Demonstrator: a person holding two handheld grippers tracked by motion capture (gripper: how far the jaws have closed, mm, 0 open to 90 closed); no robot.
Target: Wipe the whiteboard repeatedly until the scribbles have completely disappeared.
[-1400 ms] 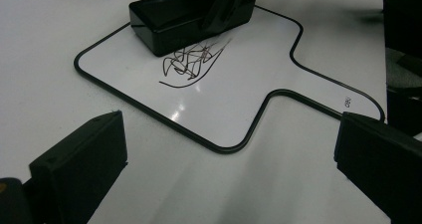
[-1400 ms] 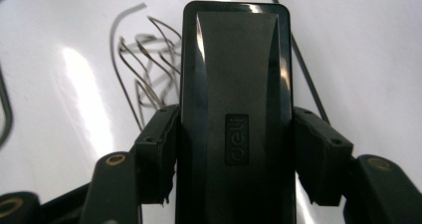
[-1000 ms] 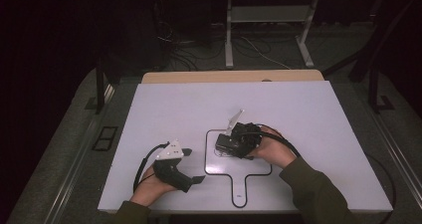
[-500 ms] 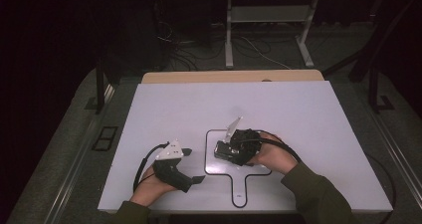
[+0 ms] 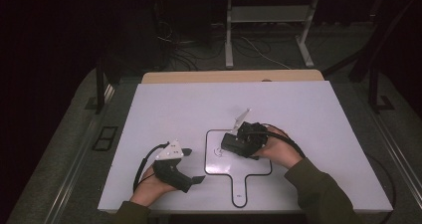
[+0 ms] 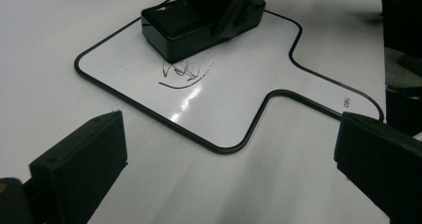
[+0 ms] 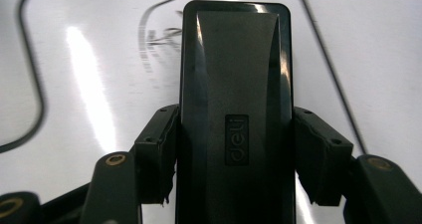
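Clamping the black eraser (image 7: 234,109) in my right gripper (image 5: 245,140), I had both jaws pressed tight against its long sides, and it sat flat on the little whiteboard (image 5: 219,167) right beside some leftover scribbles (image 6: 184,74). The whiteboard itself lay on the white counter (image 5: 174,104), handle toward me. My left gripper (image 5: 186,171) rested on the counter just left of the board, jaws spread wide with nothing in them.
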